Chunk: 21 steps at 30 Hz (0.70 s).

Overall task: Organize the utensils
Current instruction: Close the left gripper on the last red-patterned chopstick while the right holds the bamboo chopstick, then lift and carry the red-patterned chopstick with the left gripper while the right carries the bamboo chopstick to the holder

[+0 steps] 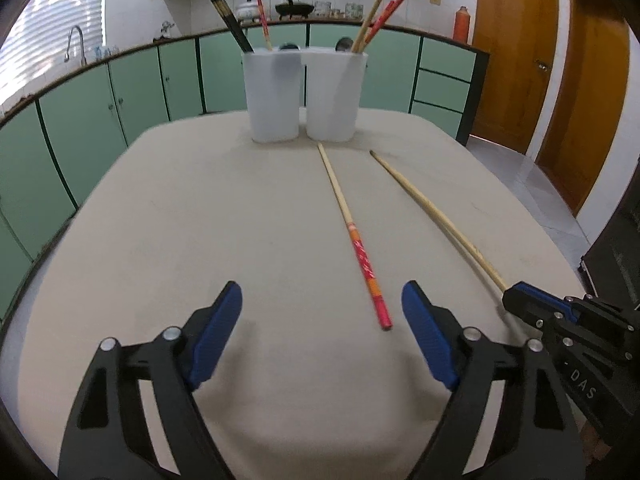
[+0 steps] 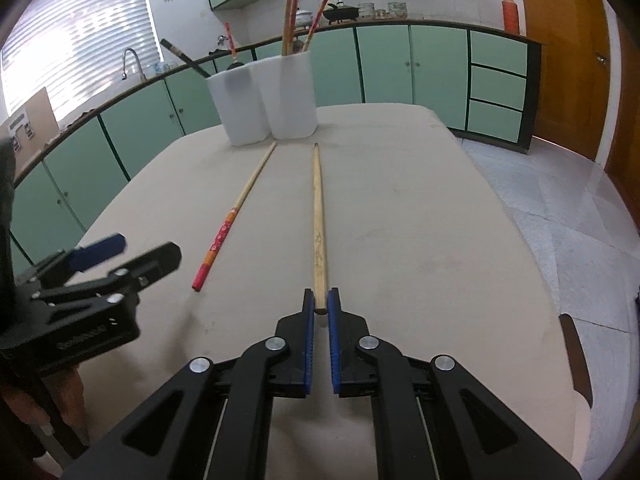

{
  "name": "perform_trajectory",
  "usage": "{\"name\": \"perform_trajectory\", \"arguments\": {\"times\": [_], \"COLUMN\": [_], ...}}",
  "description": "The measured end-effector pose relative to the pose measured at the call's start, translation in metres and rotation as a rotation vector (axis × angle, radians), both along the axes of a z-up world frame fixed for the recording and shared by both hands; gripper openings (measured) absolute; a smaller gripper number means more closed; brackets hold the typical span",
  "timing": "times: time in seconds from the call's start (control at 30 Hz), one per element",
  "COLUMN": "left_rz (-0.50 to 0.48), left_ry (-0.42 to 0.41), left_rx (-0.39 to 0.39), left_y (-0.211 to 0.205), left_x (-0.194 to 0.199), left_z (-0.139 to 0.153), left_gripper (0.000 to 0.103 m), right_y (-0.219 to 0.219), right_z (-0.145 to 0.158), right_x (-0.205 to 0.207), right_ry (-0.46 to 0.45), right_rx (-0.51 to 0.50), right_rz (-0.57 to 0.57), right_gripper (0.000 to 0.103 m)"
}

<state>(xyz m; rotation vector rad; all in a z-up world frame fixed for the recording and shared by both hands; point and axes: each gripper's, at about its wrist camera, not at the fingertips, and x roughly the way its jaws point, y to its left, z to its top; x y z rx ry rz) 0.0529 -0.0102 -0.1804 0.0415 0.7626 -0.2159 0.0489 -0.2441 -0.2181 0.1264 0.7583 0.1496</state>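
Two white cups stand side by side at the table's far end, each with chopsticks upright in it. A red-handled chopstick lies on the beige table, its red end just inside the right finger of my open left gripper; the pads do not touch it. A plain wooden chopstick lies to its right, and my right gripper is shut on its near end. In the right wrist view, the left gripper hovers left of the red-handled chopstick, and the cups stand beyond.
Green cabinets under a counter with a tap run behind and left of the table. Wooden doors and a tiled floor lie to the right. The table's right edge drops to the floor.
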Motion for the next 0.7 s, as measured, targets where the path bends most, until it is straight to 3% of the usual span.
{"name": "perform_trajectory", "arguments": {"times": [0.2, 0.4, 0.6, 0.67, 0.7], "left_rz": [0.017, 0.035, 0.050, 0.040, 0.036], "left_ry": [0.039, 0.066, 0.076, 0.078, 0.081], "left_rx": [-0.016, -0.010, -0.007, -0.007, -0.008], "left_y": [-0.011, -0.018, -0.020, -0.022, -0.022], "left_x": [0.004, 0.009, 0.017, 0.018, 0.018], "left_z": [-0.010, -0.015, -0.016, -0.016, -0.016], "left_gripper": [0.070, 0.051, 0.025, 0.006, 0.005], "right_y": [-0.004, -0.006, -0.008, -0.008, -0.008], "right_z": [0.001, 0.005, 0.011, 0.012, 0.013], "right_x": [0.000, 0.000, 0.001, 0.001, 0.001], "right_ry": [-0.010, -0.026, -0.046, -0.051, -0.054], "right_rx": [0.006, 0.014, 0.019, 0.022, 0.023], "right_rz": [0.002, 0.001, -0.002, -0.003, -0.004], "right_gripper": [0.007, 0.007, 0.007, 0.007, 0.007]}}
